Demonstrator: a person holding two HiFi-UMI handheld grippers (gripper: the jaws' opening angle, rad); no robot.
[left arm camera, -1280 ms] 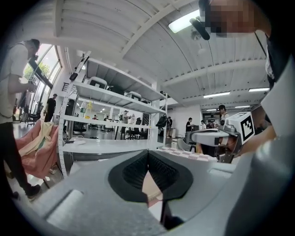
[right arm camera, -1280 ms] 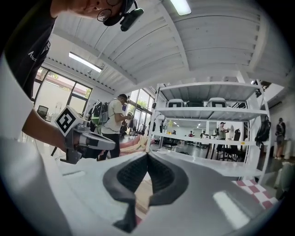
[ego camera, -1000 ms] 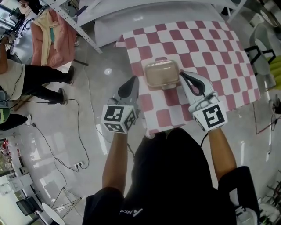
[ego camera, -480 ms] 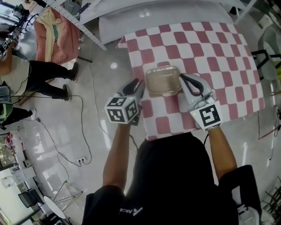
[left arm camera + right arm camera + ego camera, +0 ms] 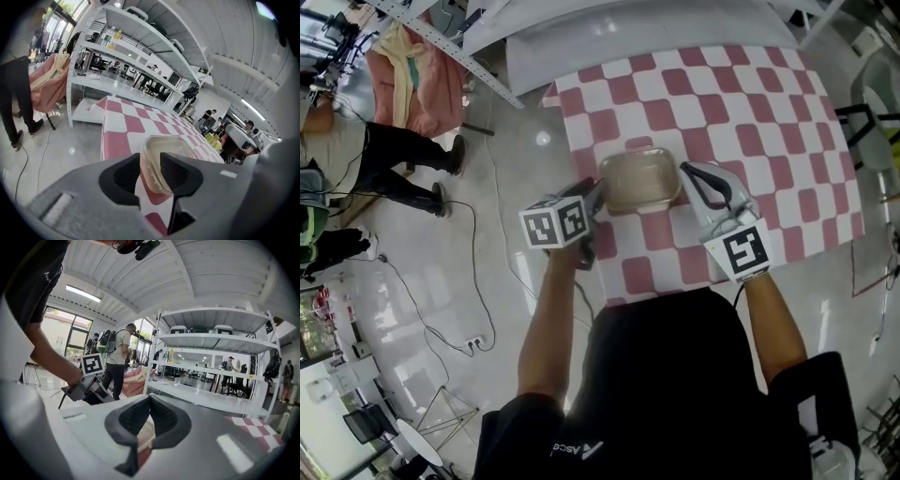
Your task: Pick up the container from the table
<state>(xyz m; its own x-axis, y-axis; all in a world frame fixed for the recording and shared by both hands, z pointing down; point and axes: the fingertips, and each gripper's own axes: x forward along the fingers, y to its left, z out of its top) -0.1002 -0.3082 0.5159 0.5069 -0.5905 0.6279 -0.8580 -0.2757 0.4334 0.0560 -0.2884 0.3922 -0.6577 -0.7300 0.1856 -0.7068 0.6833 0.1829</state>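
Note:
A clear beige plastic container (image 5: pixel 637 178) sits on the red-and-white checked tablecloth (image 5: pixel 750 112) near its left front corner. My left gripper (image 5: pixel 598 190) is at the container's left side, pointing down at it. Its jaws are opening, and in the left gripper view (image 5: pixel 151 171) the container's left wall (image 5: pixel 157 154) stands between the pads without being pressed. My right gripper (image 5: pixel 684 171) is shut, its tips against the container's right rim. In the right gripper view (image 5: pixel 150 399) the container (image 5: pixel 146 434) shows just below the closed tips. Whether they pinch the rim is hidden.
The table's left edge (image 5: pixel 581 141) drops to a glossy floor with cables (image 5: pixel 478 244). A person (image 5: pixel 384 159) stands at the left beside a chair draped in pink cloth (image 5: pixel 412 75). White shelving (image 5: pixel 140 56) runs behind the table. More people sit at the back.
My left gripper has come down and in from beside the table to the container's left wall, and its jaws have opened around it. The right gripper stays shut at the right rim.

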